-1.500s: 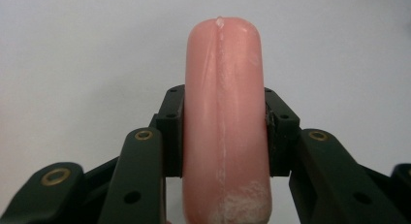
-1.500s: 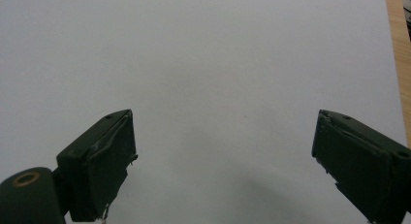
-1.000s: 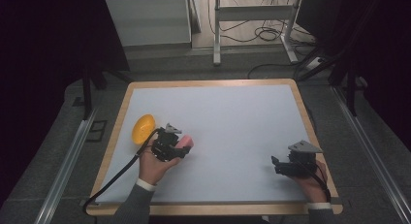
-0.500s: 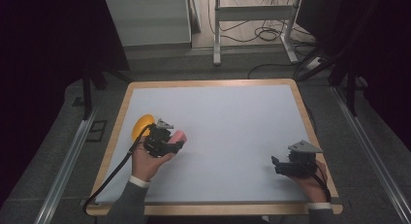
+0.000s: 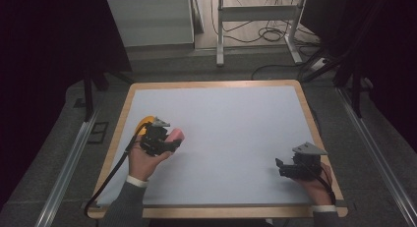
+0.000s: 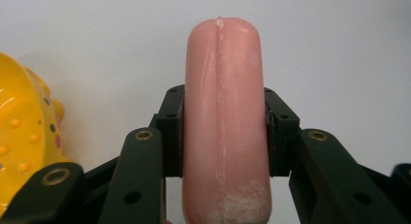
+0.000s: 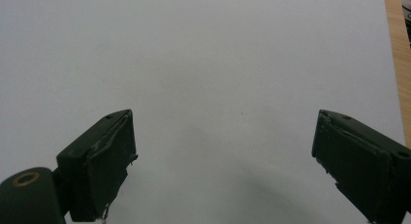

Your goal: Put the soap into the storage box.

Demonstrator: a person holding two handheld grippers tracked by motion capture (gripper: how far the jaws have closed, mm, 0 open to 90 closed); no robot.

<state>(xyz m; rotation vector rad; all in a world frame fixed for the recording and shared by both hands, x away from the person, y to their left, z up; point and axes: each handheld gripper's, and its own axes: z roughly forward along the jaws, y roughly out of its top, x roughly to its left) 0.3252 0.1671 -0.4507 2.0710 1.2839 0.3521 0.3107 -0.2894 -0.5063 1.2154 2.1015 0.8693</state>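
My left gripper is shut on a pink sausage-shaped toy, at the left side of the white table top. In the left gripper view the pink toy stands lengthwise between the two black jaws, which press on its sides. A yellow bumpy toy lies just beside it; in the high view the yellow toy peeks out behind the left gripper. My right gripper rests near the front right of the table, open, with bare white surface between its fingertips.
The white board has a wooden rim. A black cable trails from the left gripper over the front left edge. Beyond the table stand a white cabinet and metal table legs on a grey floor.
My left gripper has carried the pink toy to the left and a little farther from the person, closer to the yellow toy. The right gripper has stayed put.
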